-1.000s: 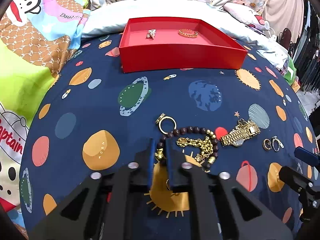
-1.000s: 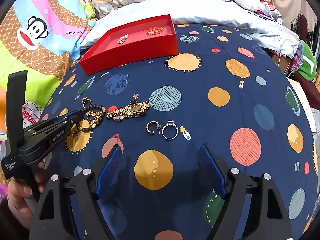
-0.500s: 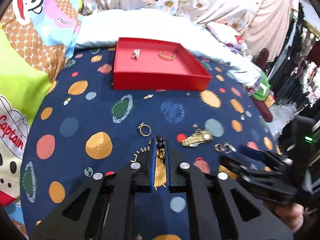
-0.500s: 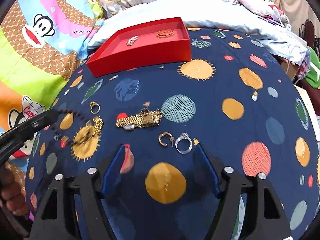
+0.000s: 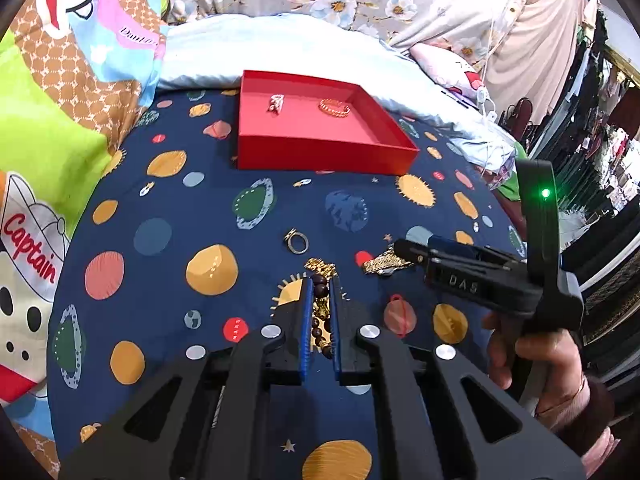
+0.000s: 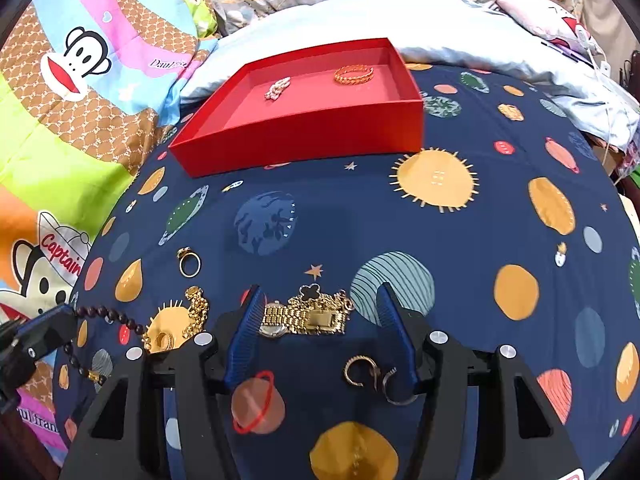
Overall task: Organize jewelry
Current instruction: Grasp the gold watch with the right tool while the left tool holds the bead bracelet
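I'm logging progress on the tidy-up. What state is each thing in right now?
Left gripper: shut on the bead bracelet, lifting it.
Right gripper: jaws closing around the gold watch, not yet pressing.
Red box: open, holding a small silvery piece and an orange bracelet.
Gold ring: lying loose on the cloth.
Gold chain: lying on the cloth.
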Demonstrator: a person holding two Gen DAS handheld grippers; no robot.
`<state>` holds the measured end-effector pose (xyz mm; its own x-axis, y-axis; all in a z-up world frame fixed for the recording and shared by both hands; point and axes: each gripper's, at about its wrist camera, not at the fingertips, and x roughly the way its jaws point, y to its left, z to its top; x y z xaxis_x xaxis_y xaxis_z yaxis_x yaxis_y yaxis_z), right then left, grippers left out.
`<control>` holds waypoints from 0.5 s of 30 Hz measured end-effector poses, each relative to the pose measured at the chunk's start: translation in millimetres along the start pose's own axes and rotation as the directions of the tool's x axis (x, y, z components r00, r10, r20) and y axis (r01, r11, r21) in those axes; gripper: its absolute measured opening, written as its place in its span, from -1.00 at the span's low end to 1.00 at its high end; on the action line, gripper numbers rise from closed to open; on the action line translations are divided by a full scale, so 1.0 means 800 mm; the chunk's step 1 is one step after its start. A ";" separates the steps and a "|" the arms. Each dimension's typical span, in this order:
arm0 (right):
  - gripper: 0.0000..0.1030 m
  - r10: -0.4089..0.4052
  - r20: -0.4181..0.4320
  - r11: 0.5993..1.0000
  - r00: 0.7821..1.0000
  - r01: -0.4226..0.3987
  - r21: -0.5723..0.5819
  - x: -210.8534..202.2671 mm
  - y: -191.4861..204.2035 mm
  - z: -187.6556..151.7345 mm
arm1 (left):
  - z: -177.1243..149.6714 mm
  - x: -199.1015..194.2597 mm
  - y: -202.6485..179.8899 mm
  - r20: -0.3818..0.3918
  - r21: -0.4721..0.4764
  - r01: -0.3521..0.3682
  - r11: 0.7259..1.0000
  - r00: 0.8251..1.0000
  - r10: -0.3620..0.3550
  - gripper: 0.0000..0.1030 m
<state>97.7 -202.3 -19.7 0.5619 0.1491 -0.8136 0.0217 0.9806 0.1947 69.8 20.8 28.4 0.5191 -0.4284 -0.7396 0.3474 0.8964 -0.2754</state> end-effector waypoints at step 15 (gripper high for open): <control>-0.04 0.105 -0.091 0.993 0.990 -0.109 -0.037 -0.011 0.030 -0.046 | -0.008 0.013 0.012 -0.028 -0.014 -0.035 0.999 0.999 0.034 -0.86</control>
<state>62.5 -175.1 -27.9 0.4834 0.2623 -0.8352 -0.0704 0.9626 0.2616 73.4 25.8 14.3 0.5084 -0.3941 -0.7657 0.3186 0.9121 -0.2579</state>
